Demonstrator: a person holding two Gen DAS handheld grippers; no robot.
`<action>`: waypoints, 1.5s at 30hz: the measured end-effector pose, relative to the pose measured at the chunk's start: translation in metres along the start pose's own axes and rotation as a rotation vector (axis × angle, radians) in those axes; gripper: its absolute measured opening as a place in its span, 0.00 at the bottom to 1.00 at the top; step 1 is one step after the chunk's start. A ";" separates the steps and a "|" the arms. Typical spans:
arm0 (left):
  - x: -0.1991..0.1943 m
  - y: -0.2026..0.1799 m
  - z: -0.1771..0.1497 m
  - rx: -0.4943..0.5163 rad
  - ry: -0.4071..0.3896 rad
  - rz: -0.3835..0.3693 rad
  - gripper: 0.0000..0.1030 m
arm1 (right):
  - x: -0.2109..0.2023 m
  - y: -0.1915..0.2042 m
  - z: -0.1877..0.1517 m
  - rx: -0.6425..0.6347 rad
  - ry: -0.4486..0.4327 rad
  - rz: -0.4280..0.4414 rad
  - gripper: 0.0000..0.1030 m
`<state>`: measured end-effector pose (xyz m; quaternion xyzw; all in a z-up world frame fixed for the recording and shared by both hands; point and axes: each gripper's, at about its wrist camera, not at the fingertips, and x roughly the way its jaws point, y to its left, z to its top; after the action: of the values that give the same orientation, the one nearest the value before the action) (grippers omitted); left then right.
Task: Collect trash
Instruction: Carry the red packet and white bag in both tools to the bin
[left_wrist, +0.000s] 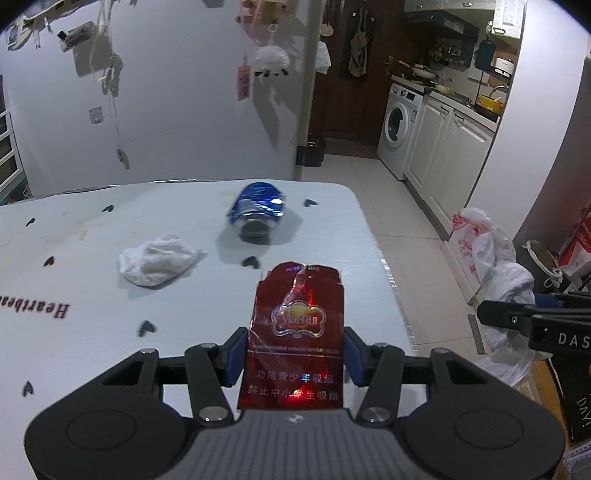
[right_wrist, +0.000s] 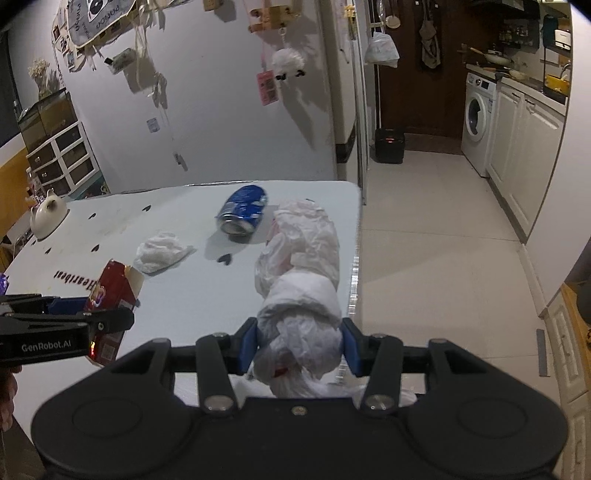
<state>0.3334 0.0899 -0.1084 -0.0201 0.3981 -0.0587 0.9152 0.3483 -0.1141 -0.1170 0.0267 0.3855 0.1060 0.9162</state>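
My left gripper (left_wrist: 293, 354) is shut on a torn red cigarette pack (left_wrist: 297, 332), held upright above the near part of the table; the same pack (right_wrist: 110, 295) shows at the left of the right wrist view. My right gripper (right_wrist: 300, 345) is shut on a bunched white plastic bag (right_wrist: 303, 280) that sticks out ahead of its blue pads. That bag (left_wrist: 491, 266) hangs off the table's right edge in the left wrist view. A crushed blue can (left_wrist: 256, 214) (right_wrist: 242, 214) lies on its side at the far end. A crumpled white tissue (left_wrist: 157, 264) (right_wrist: 160, 253) lies left of it.
The white table (left_wrist: 92, 295) (right_wrist: 192, 280) with small black hearts ends in a right edge beside tiled floor (right_wrist: 424, 258). A white cat-shaped pot (right_wrist: 46, 218) stands at the far left. Cabinets and a washing machine (left_wrist: 400, 129) line the kitchen on the right.
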 end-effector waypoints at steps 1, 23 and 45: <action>0.001 -0.009 0.000 -0.001 0.000 0.000 0.52 | -0.003 -0.009 -0.001 0.000 0.000 0.001 0.47; 0.056 -0.200 -0.006 0.029 0.063 -0.069 0.52 | -0.036 -0.210 -0.025 0.040 0.054 -0.049 0.47; 0.189 -0.270 -0.054 0.107 0.377 -0.166 0.52 | 0.062 -0.318 -0.112 0.248 0.399 -0.063 0.47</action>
<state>0.3968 -0.2005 -0.2601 0.0070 0.5554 -0.1578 0.8164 0.3660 -0.4152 -0.2808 0.1054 0.5696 0.0326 0.8145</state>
